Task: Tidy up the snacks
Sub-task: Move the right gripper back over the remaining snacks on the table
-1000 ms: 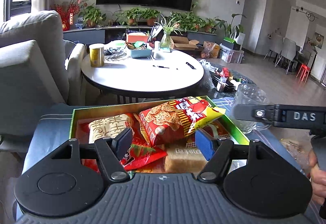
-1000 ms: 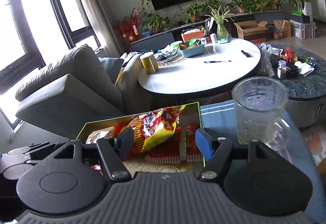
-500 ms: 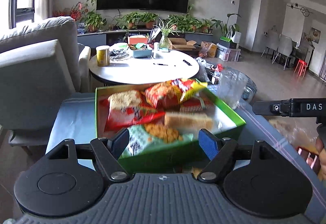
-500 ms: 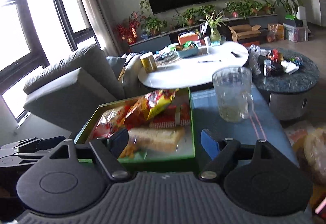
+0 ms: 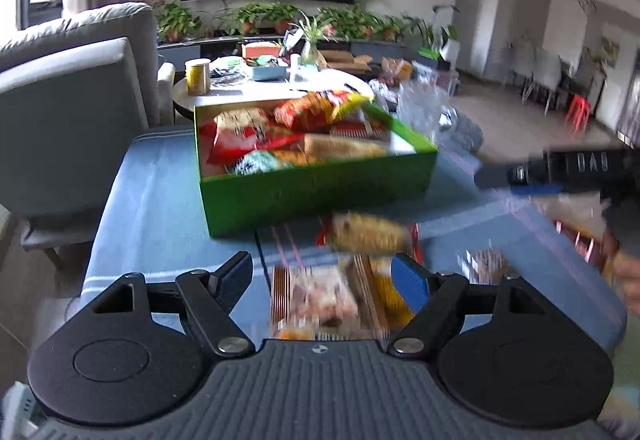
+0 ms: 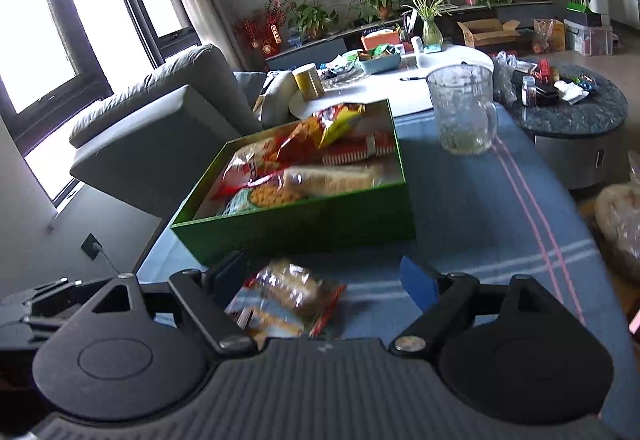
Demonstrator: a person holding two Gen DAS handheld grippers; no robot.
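**Ann:** Left gripper (image 5: 322, 274) first: fingers spread wide, nothing pinched, hanging over the blue cloth (image 5: 160, 199). What's biggest ahead of it?

**Ben:** Beyond its fingertips sits the green box (image 5: 316, 187), open-topped and packed with snack bags. A red and yellow chip bag (image 5: 320, 105) rides highest, at the box's far end. A pale wafer pack (image 5: 340, 147) lies nearer, just inside the front wall.

**Ann:** And the right gripper (image 6: 324, 276)?

**Ben:** Also released, both fingers well apart. From its camera the same green box (image 6: 300, 228) stands just past the fingertips and slightly left. Further out, to the right of that, a clear glass mug (image 6: 464, 107) stands upright on the cloth.

**Ann:** Loose snacks?

**Ben:** Yes. Between the right gripper's fingers, closer to its left one, a red-edged packet (image 6: 292, 296) lies flat on the cloth, on the near side of the box. No pad presses it.

**Ann:** In the left view?

**Ben:** It's blurred. A similar packet (image 5: 368, 234) shows just past the fingertips, near the box's front wall. Below that, between the fingers, a striped wrapper (image 5: 316, 300) lies on the cloth. I can't read any labels.

**Ann:** Anything off to the side?

**Ben:** The right gripper's black finger (image 5: 552, 169) reaches in from the right edge of the left view, level with the box.
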